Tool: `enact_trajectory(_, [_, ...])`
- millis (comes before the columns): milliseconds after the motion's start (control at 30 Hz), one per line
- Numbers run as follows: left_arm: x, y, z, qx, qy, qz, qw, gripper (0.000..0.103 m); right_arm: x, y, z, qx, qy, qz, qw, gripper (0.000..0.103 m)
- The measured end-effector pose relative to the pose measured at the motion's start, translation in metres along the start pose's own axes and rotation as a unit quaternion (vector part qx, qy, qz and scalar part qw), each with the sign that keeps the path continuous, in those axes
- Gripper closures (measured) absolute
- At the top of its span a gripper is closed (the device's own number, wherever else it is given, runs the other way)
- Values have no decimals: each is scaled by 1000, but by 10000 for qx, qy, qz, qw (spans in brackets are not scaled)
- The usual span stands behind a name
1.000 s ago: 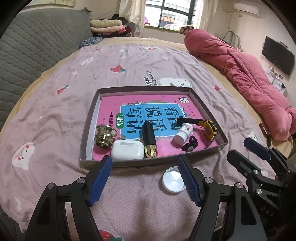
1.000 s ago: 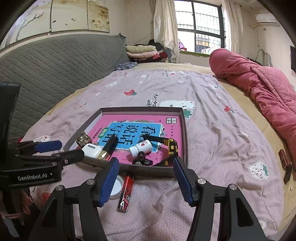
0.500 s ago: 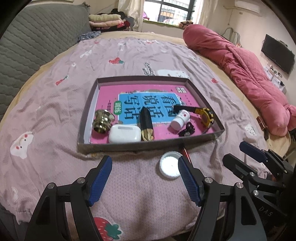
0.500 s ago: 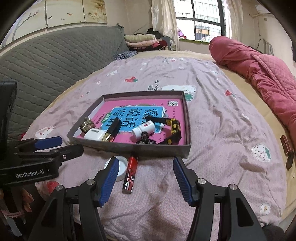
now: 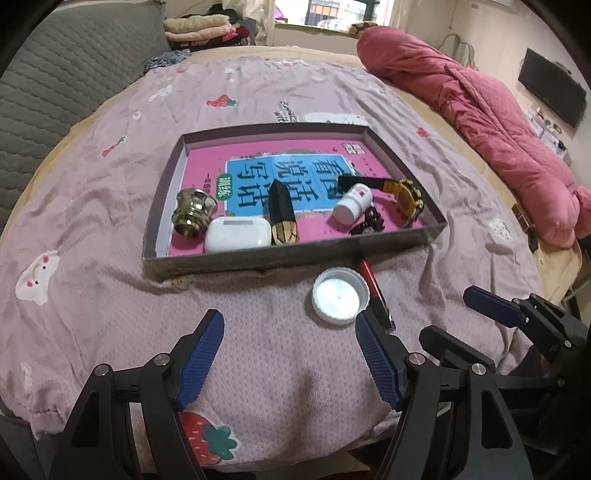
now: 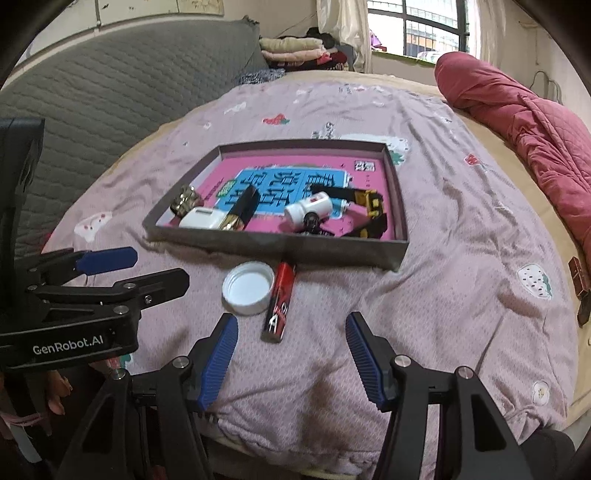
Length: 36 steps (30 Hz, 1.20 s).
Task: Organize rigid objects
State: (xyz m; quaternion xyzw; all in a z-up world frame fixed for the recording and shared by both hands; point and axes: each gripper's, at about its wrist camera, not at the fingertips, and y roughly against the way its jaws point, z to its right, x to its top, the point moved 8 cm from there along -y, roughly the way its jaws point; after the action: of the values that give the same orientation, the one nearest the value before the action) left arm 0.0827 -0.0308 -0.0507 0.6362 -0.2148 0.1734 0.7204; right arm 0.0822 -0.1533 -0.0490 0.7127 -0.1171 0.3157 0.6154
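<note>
A shallow grey box [image 5: 295, 254] [image 6: 280, 245] lined with a pink and blue book lies on the bed. In it are a brass fitting [image 5: 192, 216], a white earbud case [image 5: 238, 233] [image 6: 199, 218], a black and gold tube [image 5: 281, 214], a small white bottle [image 5: 352, 205] [image 6: 308, 206], a black clip [image 5: 369, 221] and a yellow and black watch [image 5: 404, 195] [image 6: 371, 206]. In front of the box lie a white cap [image 5: 340, 296] [image 6: 248, 288] and a red and black lighter [image 6: 280, 301] [image 5: 373, 290]. My left gripper [image 5: 288, 360] and right gripper [image 6: 291, 354] hover open and empty above the near bedsheet.
The bed has a pink sheet with strawberry prints. A rolled red quilt [image 5: 480, 110] lies along the right side, a grey padded headboard [image 6: 110, 92] on the left. Folded clothes [image 5: 199, 29] sit at the far end. A dark brown box [image 6: 578, 273] sits at the bed's right edge.
Both grippers have tipped downward and drawn back from the box, so the cap and lighter now show ahead of the fingertips. Nothing on the bed has moved.
</note>
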Motion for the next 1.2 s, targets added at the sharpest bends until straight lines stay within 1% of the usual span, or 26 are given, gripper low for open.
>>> enact_trajectory(300, [-12, -11, 8, -35, -117, -251, 9996, 28, -16, -13, -8, 29, 181, -374, 9991, 43])
enact_trajectory(500, [-15, -17, 10, -28, -137, -339, 9993, 28, -20, -19, -9, 6, 261, -440, 9987, 43])
enact_trajectory(833, [-22, -34, 20, -106, -157, -561, 9982, 28, -24, -35, -5, -23, 192, -572, 9982, 43])
enact_trajectory(1033, [-21, -46, 25, -126, -197, -663, 9975, 28, -26, -42, -8, -64, 308, -623, 9976, 43])
enact_trajectory(1200, [-17, -55, 29, -125, -227, -710, 9971, 28, -25, -45, -10, -119, 395, -585, 9974, 43])
